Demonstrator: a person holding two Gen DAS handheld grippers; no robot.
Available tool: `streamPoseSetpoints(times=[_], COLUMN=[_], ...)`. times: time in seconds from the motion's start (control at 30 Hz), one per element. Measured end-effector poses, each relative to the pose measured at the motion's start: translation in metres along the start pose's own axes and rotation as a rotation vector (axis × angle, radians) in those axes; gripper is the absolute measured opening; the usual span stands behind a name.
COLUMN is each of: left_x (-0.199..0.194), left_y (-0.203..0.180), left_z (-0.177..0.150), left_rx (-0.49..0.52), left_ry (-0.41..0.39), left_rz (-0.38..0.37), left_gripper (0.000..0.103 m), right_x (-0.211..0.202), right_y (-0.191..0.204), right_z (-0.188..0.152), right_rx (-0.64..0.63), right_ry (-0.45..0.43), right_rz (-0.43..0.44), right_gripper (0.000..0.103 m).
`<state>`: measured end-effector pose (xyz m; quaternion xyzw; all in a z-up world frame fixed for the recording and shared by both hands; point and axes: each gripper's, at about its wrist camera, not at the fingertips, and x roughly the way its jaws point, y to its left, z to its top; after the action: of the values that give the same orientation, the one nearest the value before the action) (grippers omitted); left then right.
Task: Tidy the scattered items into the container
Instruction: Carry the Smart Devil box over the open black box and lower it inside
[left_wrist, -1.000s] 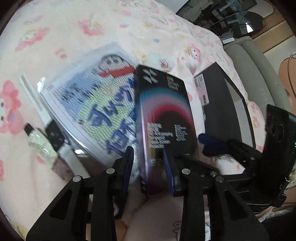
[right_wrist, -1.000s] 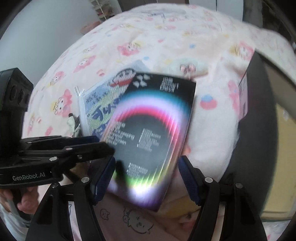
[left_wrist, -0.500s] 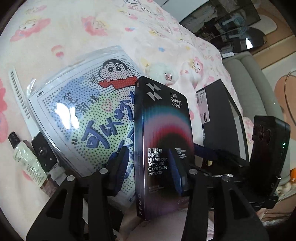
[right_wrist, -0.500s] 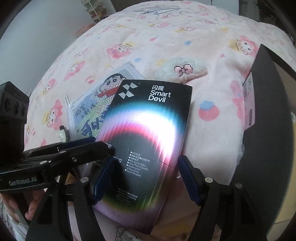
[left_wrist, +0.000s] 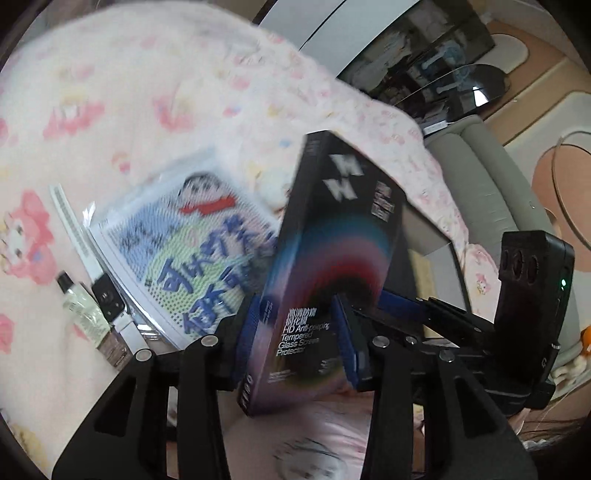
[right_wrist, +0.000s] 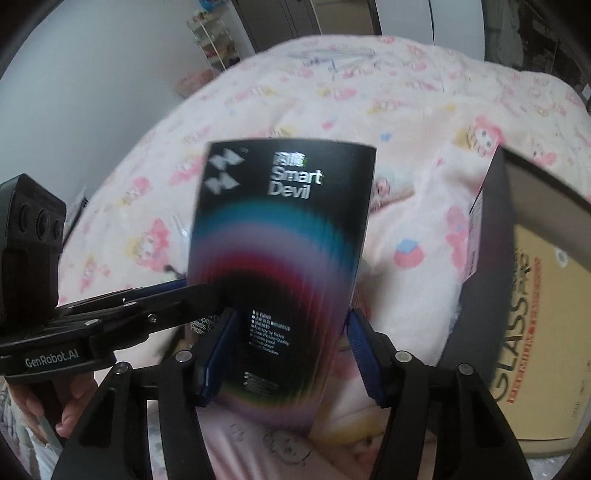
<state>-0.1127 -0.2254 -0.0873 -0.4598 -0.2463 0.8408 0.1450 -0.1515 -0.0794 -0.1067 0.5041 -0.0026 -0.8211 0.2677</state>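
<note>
Left tool is clamped across the thickness of the Smart Devil screen protector box, blue pads pressing its front face and its back, low on the box near the bottom edge. That low pinch leaves the long upper end free, and the box stands lifted off the bed, leaning over to the right. Everything smears with motion, so it reads as being carried.

Right tool sits with its pads spread apart, one on each side of the same box. The left pad looks close to or against the box edge; the right pad seems to stand just off it. Whether it truly grips, I cannot tell. My read is that it steadies or guides a tall, top-heavy load while the other tool bears the weight.

Out from the box: just to its right lies the container, a dark open box lying on the bedding with a tan GLASS-printed carton showing inside. The lean of the box points that way, so the drop-in looks near.

To the left of the box, still on the bedding, a cartoon-print zip pouch, and beyond that a small clear bottle, a smartwatch on a white strap and a white comb. Beyond the box, a fluffy hair clip with a bow. Those look like the scattered items left to collect.
</note>
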Motion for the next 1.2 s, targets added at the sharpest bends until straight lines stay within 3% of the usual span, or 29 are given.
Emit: streamPoseSetpoints(times=[0.23, 0.47, 0.7, 0.97, 1.2], left_x=[-0.021, -0.022, 0.014, 0.071, 0.128], left_y=[-0.059, -0.141, -0.209, -0.260, -0.254], left_z=[-0.001, -0.003, -0.009, -0.015, -0.009], left_rx=[0.072, 0.186, 0.257, 0.261, 0.174], left_ry=[-0.044, -0.073, -0.045, 0.031, 0.097], left_rz=[-0.001, -0.023, -0.071, -0.120, -0.103], left_gripper=[0.040, 0.040, 0.040, 0.040, 0.040], right_x=[-0.067, -0.133, -0.185, -0.205, -0.172], right_y=[-0.006, -0.047, -0.104, -0.167, -0.216], right_z=[0.000, -0.013, -0.032, -0.051, -0.038], right_rx=[-0.017, 0.020, 0.074, 0.125, 0.137], right_ry=[-0.113, -0.215, -0.278, -0.297, -0.248], right_rz=[-0.013, -0.034, -0.091, -0.156, -0.156], right_gripper=[0.057, 0.057, 0.057, 0.057, 0.056])
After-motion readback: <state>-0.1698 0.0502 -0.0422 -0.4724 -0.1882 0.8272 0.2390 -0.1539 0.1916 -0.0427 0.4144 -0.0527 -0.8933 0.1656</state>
